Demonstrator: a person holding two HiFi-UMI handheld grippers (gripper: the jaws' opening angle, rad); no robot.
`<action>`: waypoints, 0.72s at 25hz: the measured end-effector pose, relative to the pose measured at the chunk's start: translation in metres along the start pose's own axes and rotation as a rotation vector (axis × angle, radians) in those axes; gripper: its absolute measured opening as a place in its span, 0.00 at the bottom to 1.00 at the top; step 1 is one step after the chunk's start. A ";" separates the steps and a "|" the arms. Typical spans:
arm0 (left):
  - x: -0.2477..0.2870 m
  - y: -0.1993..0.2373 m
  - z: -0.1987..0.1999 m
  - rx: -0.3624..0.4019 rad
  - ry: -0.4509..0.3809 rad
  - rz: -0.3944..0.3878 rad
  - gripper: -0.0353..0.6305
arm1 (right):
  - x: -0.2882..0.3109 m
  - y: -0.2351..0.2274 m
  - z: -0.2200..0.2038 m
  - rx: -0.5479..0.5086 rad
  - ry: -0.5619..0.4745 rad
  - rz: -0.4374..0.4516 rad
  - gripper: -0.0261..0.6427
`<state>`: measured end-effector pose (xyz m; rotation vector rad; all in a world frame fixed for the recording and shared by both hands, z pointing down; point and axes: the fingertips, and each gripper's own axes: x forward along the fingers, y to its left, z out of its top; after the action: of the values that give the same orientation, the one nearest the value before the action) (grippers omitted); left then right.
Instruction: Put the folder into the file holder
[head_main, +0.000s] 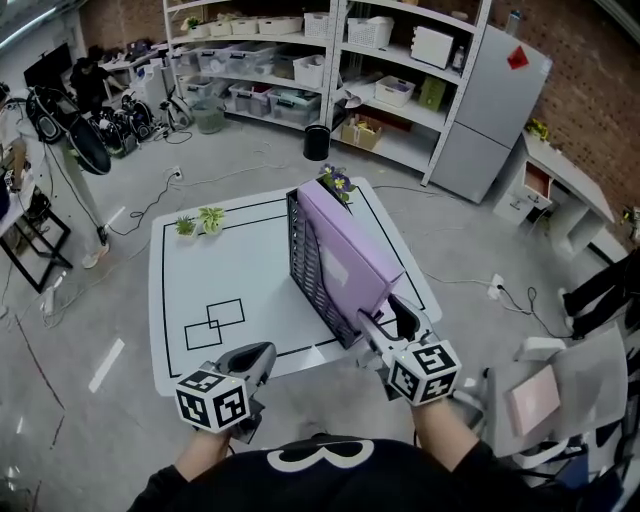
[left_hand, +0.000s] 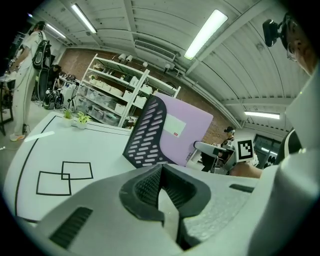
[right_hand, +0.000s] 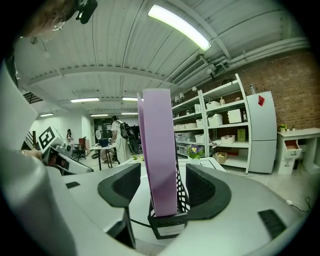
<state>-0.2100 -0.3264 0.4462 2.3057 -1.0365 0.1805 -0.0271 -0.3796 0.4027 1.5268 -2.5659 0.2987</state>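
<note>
A purple folder (head_main: 345, 250) stands on edge inside the black perforated file holder (head_main: 308, 268), towards the right of the white table (head_main: 240, 270). My right gripper (head_main: 388, 318) is open at the folder's near end. In the right gripper view the folder (right_hand: 159, 155) rises between the two pads with a gap on each side, and the holder's end wall (right_hand: 167, 222) sits below it. My left gripper (head_main: 262, 357) is shut on nothing, low over the table's front edge. From the left gripper view the holder (left_hand: 147, 135) and folder (left_hand: 185, 132) lie ahead to the right.
Two small potted plants (head_main: 200, 222) stand at the table's back left, and a flower pot (head_main: 338, 182) sits behind the holder. Two overlapping black squares (head_main: 215, 325) are marked on the front left. A chair (head_main: 560, 390) is at the right; shelving (head_main: 330, 60) runs along the back.
</note>
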 end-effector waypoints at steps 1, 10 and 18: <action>-0.003 -0.004 0.000 0.004 -0.002 -0.007 0.06 | -0.008 0.002 0.003 0.005 -0.008 -0.003 0.43; -0.021 -0.050 0.006 0.071 -0.018 -0.118 0.06 | -0.073 0.068 0.009 0.065 -0.024 0.165 0.16; -0.037 -0.086 -0.001 0.124 -0.013 -0.242 0.06 | -0.100 0.107 -0.021 0.155 0.008 0.194 0.05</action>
<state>-0.1738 -0.2578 0.3933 2.5240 -0.7623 0.1357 -0.0729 -0.2398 0.3903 1.3189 -2.7461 0.5363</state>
